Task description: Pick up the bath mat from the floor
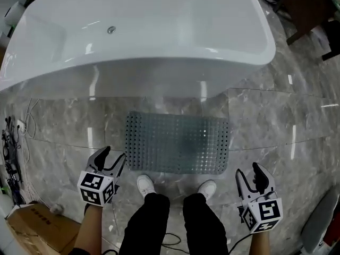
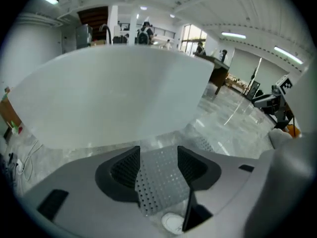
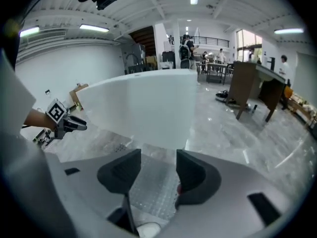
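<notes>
The grey perforated bath mat (image 1: 178, 142) lies flat on the marble floor against the foot of the white bathtub (image 1: 138, 31). My left gripper (image 1: 113, 155) hovers open just off the mat's near left corner, with nothing between its fingers. My right gripper (image 1: 247, 170) is open too, a little right of and nearer than the mat's near right corner. In the left gripper view the mat (image 2: 161, 180) shows between the spread jaws of that gripper (image 2: 158, 155), lying below them. The right gripper view shows the mat (image 3: 151, 182) the same way, under the open right gripper (image 3: 158, 160).
The person's white shoes (image 1: 145, 185) (image 1: 207, 187) stand at the mat's near edge. A cardboard box (image 1: 32, 222) and cables (image 1: 10, 153) sit at the left. Dark wooden furniture (image 1: 308, 4) stands at the far right, and a white object (image 1: 319, 222) at the near right.
</notes>
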Available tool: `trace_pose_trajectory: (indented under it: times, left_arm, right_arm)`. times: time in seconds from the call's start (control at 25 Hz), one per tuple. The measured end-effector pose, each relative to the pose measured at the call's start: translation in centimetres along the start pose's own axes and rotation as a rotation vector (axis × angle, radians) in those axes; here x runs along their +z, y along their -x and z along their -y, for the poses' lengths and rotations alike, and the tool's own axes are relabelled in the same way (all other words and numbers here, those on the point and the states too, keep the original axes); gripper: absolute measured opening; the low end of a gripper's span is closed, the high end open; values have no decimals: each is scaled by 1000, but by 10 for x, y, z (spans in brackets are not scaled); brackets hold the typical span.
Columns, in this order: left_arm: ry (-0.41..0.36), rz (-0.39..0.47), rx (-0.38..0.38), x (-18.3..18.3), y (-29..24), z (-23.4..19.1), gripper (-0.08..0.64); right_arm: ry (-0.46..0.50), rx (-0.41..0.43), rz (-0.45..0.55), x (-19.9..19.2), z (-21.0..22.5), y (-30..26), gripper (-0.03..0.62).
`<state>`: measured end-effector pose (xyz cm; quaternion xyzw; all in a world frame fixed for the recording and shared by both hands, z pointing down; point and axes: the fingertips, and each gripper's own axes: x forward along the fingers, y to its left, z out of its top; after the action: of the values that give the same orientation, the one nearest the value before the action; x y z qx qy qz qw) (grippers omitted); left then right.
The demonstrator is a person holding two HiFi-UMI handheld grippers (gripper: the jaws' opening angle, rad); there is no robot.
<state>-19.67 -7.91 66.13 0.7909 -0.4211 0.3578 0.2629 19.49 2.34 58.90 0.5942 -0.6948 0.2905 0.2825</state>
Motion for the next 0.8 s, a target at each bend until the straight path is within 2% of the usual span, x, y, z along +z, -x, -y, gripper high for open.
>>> trace_pose_trajectory:
  times: [0.2, 0.32, 0.48, 0.64, 0.8]
  left_arm:
    - [40, -117, 65, -118, -104, -50, 244]
    - [12, -184, 73, -170, -160, -75, 262]
    - [-18, -214, 108, -214, -211, -107, 270]
    - [32, -253, 123, -252, -259, -126, 282]
    - [60, -224, 115, -267, -291, -129, 298]
  right_arm:
    - [-39, 14, -106, -119, 22, -105, 241]
    - [-58, 18, -162, -178, 32, -159, 258]
    - [-103, -20, -208, -240, 42, -213, 272]
    - [-126, -98, -246, -295, 81, -263, 287]
    - [-175, -134, -307, -332, 113, -286, 305]
